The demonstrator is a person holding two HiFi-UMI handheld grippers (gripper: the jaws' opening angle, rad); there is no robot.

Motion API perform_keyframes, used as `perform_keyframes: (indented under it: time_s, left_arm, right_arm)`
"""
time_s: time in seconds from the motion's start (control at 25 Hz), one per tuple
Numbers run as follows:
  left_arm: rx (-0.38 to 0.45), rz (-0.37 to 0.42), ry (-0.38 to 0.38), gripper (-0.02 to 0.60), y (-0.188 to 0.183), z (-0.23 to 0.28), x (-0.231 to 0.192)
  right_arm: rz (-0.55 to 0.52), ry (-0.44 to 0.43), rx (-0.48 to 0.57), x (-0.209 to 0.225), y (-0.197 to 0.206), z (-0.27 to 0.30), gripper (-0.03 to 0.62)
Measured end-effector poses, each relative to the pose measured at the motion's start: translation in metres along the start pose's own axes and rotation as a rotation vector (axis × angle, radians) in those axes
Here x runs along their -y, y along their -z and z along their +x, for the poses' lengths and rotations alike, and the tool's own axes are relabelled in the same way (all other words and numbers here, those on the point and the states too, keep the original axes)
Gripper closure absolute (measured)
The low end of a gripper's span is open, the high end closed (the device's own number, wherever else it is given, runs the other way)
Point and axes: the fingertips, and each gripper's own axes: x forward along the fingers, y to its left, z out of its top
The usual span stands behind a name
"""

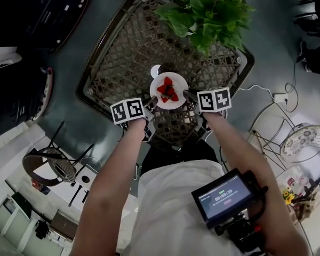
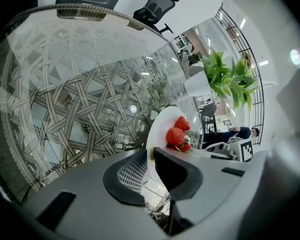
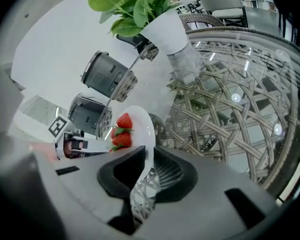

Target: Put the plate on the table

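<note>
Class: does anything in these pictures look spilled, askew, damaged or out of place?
Nothing stands out. The plate is gripped at opposite rims by the left gripper and the right gripper. Its strawberries are heaped in the middle, none spilled. The plant pot stands upright on the table.

Left forearm (image 1: pixel 113 177) and right forearm (image 1: pixel 244 145) reach forward — left claw (image 1: pixel 151 104) and right claw (image 1: pixel 188 95) face each other, jaws pinched nearly together.

The round white plate (image 1: pixel 169 92) with red strawberries (image 1: pixel 168 89) lies level over the glass-topped wicker table (image 1: pixel 122 52). Its opposite rims sit between the jaws of the left gripper (image 1: pixel 150 103) and the right gripper (image 1: pixel 188 95).
</note>
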Motion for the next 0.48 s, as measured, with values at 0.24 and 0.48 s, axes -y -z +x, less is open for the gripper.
perform_keyframes:
  time_s: [0.24,0.48]
  left_arm:
    - [-0.015,-0.028,-0.050,0.551,0.001,0.000,0.001]
    - [0.000,-0.058,-0.054,0.551,-0.009,-0.003,-0.004]
  right_arm:
    - [-0.009,0.028,-0.022,0.002,0.001,-0.001,0.559]
    - [0.009,0.005,-0.001,0.001,-0.006,0.005,0.557]
